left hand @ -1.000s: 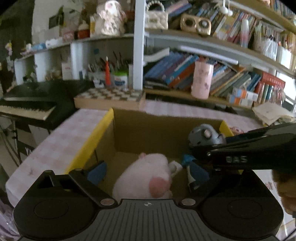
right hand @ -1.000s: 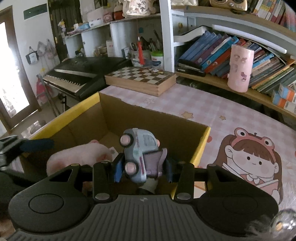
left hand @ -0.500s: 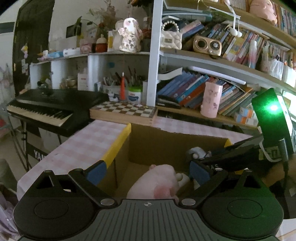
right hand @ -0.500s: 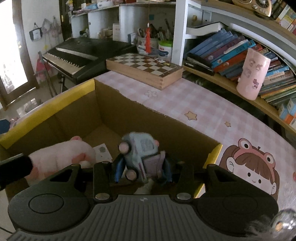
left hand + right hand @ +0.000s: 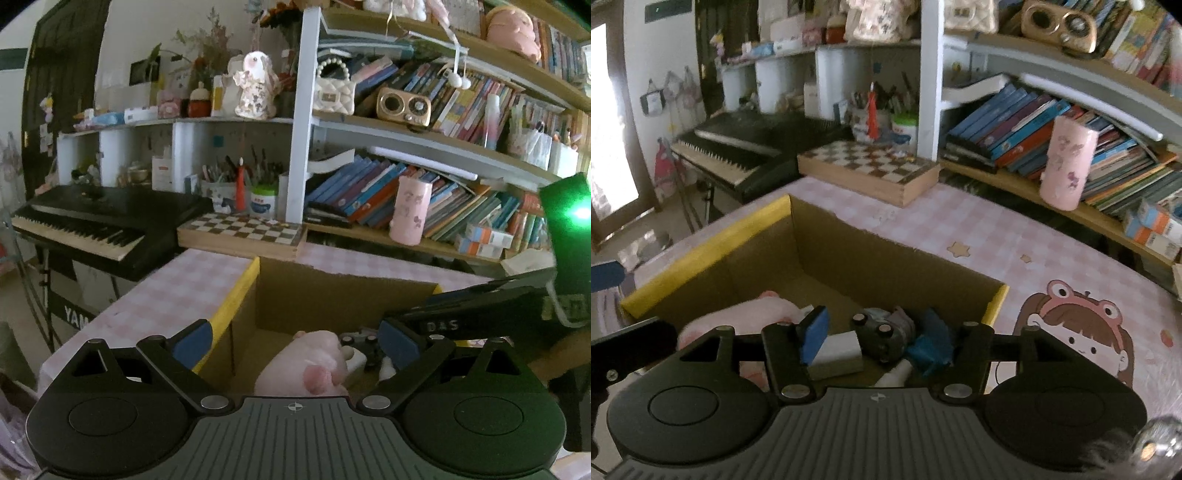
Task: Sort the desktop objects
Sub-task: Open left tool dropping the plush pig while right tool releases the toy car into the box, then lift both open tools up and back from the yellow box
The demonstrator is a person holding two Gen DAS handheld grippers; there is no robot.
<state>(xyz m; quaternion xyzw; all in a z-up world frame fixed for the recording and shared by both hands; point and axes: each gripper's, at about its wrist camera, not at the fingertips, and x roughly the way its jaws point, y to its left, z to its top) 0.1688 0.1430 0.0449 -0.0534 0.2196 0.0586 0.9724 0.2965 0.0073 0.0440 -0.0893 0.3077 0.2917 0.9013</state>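
An open cardboard box (image 5: 701,251) with yellow rim edges stands on the pink checked table. Inside it lie a pink plush toy (image 5: 768,314), a white block (image 5: 838,352) and a grey-blue toy car (image 5: 882,332) tipped over with its wheels showing. My right gripper (image 5: 873,339) hangs over the box. Its jaws are opening; the car lies low between them and neither blue pad touches it. In the left wrist view my left gripper (image 5: 295,338) stands open and empty at the near side of the box (image 5: 236,299), above the plush (image 5: 314,362). The car (image 5: 358,341) shows partly behind it.
A wooden chessboard case (image 5: 868,170) sits behind the box, with a pink cup (image 5: 1067,166) and rows of books on the low shelf. A black keyboard piano (image 5: 738,147) stands off the table's left end. A cartoon girl print (image 5: 1082,325) lies right of the box.
My right gripper's jaws have spread and the toy car has dropped from them onto the box floor. My left gripper has pulled back and up from the box.
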